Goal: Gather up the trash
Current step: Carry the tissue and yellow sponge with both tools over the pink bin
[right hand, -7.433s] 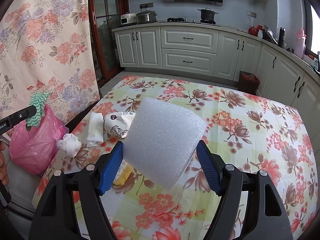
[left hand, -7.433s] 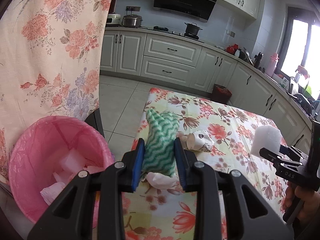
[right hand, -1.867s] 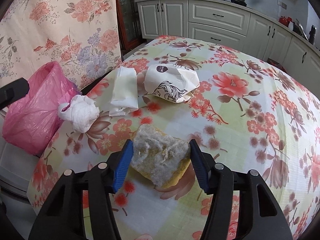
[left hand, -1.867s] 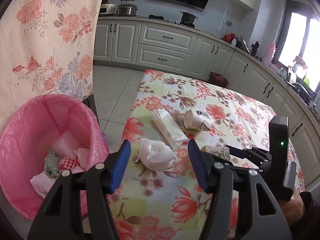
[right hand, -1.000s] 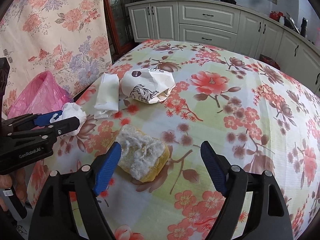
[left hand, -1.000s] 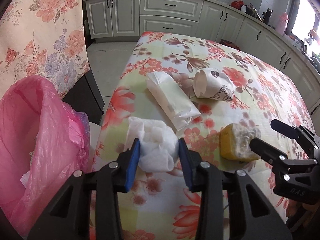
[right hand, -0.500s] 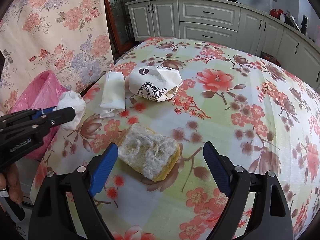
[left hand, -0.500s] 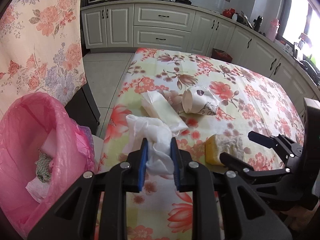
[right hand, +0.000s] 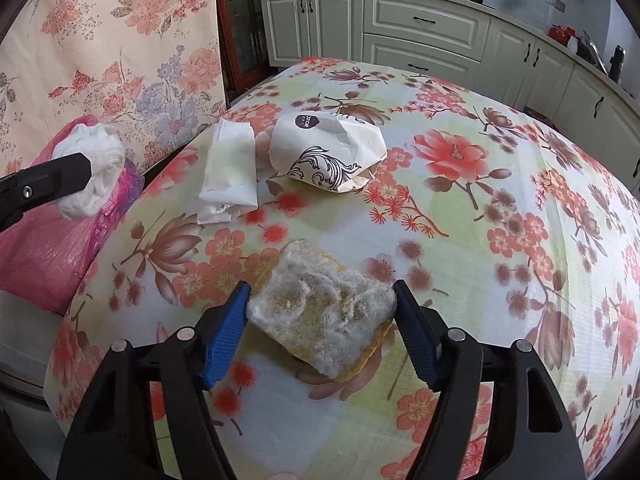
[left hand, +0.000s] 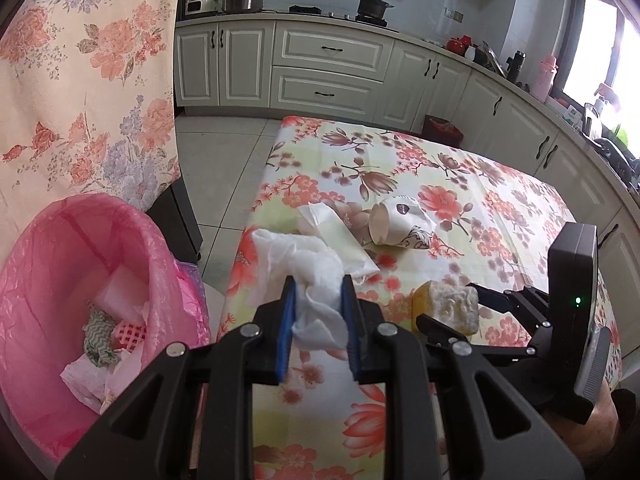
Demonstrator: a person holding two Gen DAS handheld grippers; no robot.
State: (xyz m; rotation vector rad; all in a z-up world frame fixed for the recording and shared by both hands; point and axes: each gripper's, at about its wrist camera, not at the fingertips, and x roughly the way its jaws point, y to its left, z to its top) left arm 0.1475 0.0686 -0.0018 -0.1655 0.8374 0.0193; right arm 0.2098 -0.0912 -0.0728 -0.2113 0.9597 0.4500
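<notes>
While the left gripper [left hand: 318, 316] is pinching a crumpled white tissue [left hand: 308, 276] clear of the floral table [right hand: 500, 208], near the pink-lined bin [left hand: 80, 248] at left, the right gripper's [right hand: 322, 322] jaws have just been closing around the yellow sponge [right hand: 320, 316], its pads seemingly touching the sides. Both pieces are looking light and soft, so squeezing across the middle should be working. Remaining on the table are one sponge, one flat tissue packet [right hand: 230, 172] and one crushed paper cup [right hand: 324, 152].
</notes>
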